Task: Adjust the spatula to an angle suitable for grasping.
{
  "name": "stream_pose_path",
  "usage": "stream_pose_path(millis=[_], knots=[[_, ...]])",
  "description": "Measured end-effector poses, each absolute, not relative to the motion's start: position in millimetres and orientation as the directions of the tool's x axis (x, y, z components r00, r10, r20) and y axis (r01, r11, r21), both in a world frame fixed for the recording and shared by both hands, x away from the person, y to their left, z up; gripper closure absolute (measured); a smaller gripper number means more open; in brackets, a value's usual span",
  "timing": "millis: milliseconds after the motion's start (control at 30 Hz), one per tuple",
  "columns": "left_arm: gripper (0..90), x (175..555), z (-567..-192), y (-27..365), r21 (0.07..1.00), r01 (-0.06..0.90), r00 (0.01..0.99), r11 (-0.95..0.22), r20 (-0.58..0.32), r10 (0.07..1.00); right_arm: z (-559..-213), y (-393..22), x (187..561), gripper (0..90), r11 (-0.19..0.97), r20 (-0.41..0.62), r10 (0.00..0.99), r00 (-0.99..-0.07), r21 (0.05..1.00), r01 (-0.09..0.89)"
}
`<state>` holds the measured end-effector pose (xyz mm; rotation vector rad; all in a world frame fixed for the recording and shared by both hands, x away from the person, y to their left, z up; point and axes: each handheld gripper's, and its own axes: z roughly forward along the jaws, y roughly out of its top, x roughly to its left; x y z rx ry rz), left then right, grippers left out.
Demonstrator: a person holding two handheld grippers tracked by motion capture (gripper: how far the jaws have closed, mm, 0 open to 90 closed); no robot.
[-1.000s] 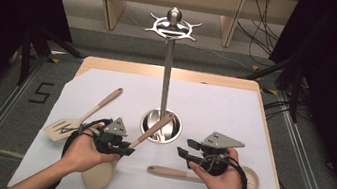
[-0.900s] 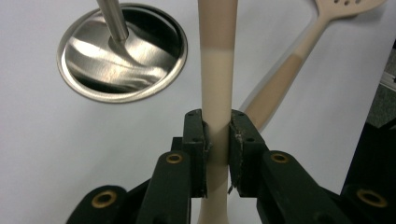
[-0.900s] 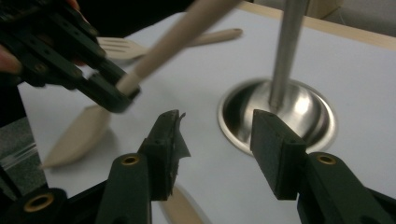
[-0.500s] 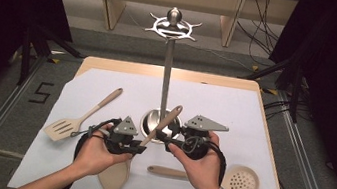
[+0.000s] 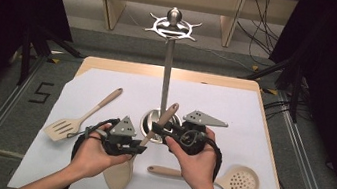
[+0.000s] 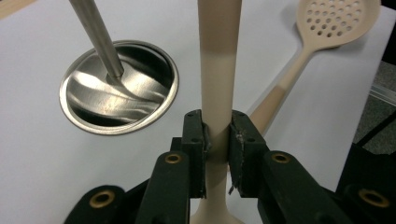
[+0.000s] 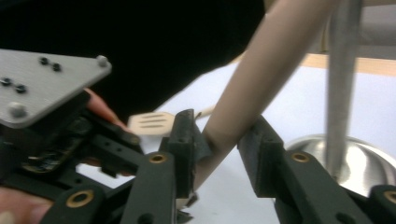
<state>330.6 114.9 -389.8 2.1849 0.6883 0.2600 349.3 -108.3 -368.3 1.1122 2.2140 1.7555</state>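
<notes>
At the lower left of the high view, a slotted beige spatula point(image 5: 66, 129) lies flat on the white-covered tabletop point(image 5: 263, 124), out of play. Just right of it, your left tongs point(image 5: 140, 146) are clamped on the neck of the solid beige spatula with the wooden handle point(image 5: 118, 179). In the left gripper view both pads squeeze the shaft just above the blade.

That spatula's long axis is what matters. It slants from the blade at lower centre up and to the right, and its handle end comes close beside the pole of the steel hanging stand point(image 5: 166, 74), above the round base.

Your right tongs point(image 5: 162, 132) sit further up the same handle and have just been closing around it. In the right gripper view one pad touches the wood while the other shows a gap, so I judge the grip unfinished. Close squarely across the handle, not along it.

At lower right, a perforated beige skimmer point(image 5: 240, 182) rests apart.
</notes>
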Motion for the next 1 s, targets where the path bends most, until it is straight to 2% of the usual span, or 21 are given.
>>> stream_pose_path(millis=[100, 200, 267, 300, 367, 533, 667, 733, 767, 867, 1000], knots=[[65.5, 332, -384, 121, 0.799, 0.364, 0.851, -0.478, -0.077, 0.52, -362, -107, 346, 72.3, 0.051, 0.398, 0.546, -0.737, 0.863, 0.503], [51.1, 339, -378, 127, 0.825, 0.299, 0.912, -0.479, -0.1, 0.398, -357, -104, 345, 74.9, 0.045, 0.427, 0.473, -0.771, 0.862, 0.505], [49.7, 340, -377, 129, 0.836, 0.325, 0.917, -0.443, -0.164, 0.364, -352, -102, 345, 75.6, 0.064, 0.422, 0.442, -0.791, 0.865, 0.497], [50.1, 343, -376, 132, 0.836, 0.305, 0.931, -0.456, -0.161, 0.326, -349, -101, 344, 75.7, 0.073, 0.416, 0.428, -0.802, 0.869, 0.49], [59.4, 345, -375, 134, 0.836, 0.282, 0.944, -0.472, -0.154, 0.292, -341, -98, 343, 75.9, 0.098, 0.372, 0.417, -0.83, 0.889, 0.448], [75.6, 346, -373, 134, 0.838, 0.293, 0.943, -0.461, -0.174, 0.283, -332, -95, 344, 75.9, 0.127, 0.323, 0.374, -0.869, 0.911, 0.393], [77.5, 343, -371, 130, 0.839, 0.338, 0.928, -0.426, -0.222, 0.3, -331, -94, 344, 75.7, 0.113, 0.324, 0.359, -0.876, 0.916, 0.385], [77.7, 342, -367, 129, 0.84, 0.331, 0.924, -0.43, -0.196, 0.328, -331, -96, 344, 75.4, 0.095, 0.315, 0.352, -0.881, 0.925, 0.368], [77.8, 343, -365, 128, 0.841, 0.311, 0.927, -0.442, -0.166, 0.337, -331, -98, 344, 73.8, 0.085, 0.314, 0.355, -0.88, 0.927, 0.365], [77.8, 343, -361, 126, 0.833, 0.326, 0.913, -0.448, -0.153, 0.379, -330, -105, 343, 64.1, 0.046, 0.319, 0.356, -0.878, 0.933, 0.358], [77.9, 345, -357, 124, 0.824, 0.341, 0.893, -0.451, -0.136, 0.428, -330, -122, 341, 57.6, 0.012, 0.282, 0.415, -0.865, 0.949, 0.315]])
